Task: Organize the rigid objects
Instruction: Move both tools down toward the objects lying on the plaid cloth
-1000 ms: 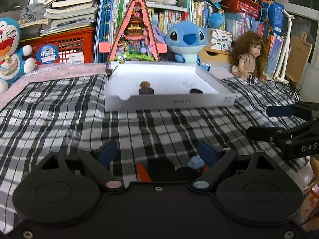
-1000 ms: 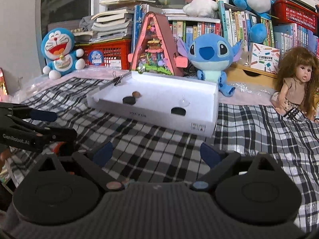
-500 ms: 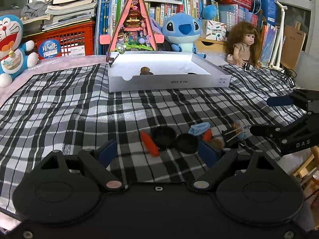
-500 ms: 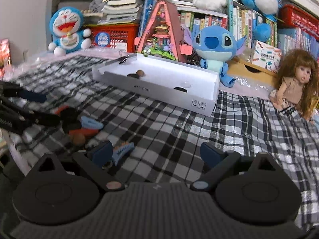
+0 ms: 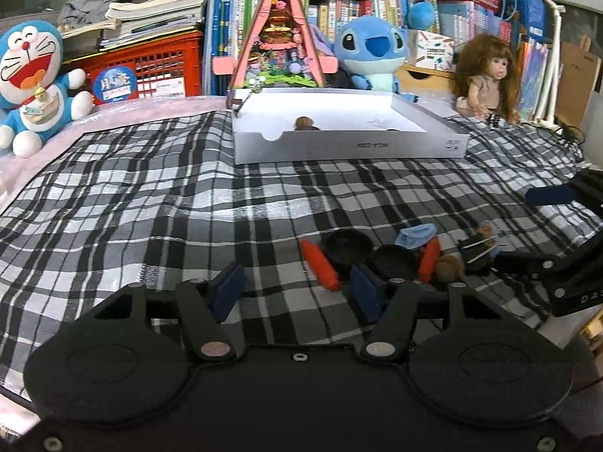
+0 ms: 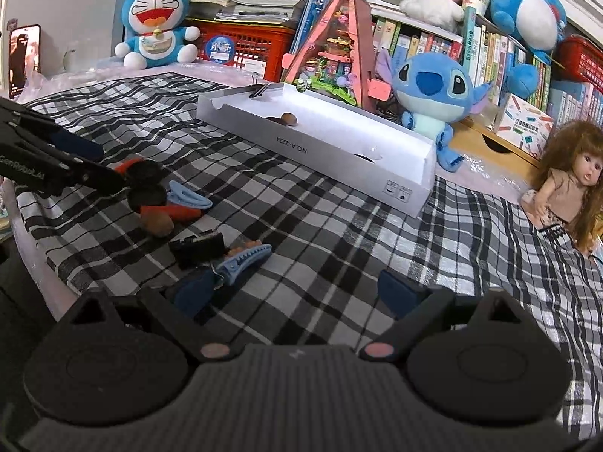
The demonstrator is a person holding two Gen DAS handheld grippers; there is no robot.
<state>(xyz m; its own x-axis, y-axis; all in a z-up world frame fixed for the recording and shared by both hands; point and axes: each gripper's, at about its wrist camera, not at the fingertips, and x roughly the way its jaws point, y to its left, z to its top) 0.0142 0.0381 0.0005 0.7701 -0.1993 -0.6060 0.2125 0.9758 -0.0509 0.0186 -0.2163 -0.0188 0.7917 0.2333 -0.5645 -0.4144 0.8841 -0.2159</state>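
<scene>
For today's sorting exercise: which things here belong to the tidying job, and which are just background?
Part of the job:
white box
orange pieces
black round lids
blue hair clip
brown nut
black binder clip

Just lying about:
blue plush toys
doll
pink toy house
books
red crate

A home playroom; plush toys [image 6: 156, 26], doll [image 6: 569, 184], crowded bookshelf [image 6: 444, 43], plaid cloth [image 5: 150, 196].

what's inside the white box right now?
In the white box: a brown nut-like piece beside a dark round item, another dark one near the right end. The front wall hides the rest of the floor.
</scene>
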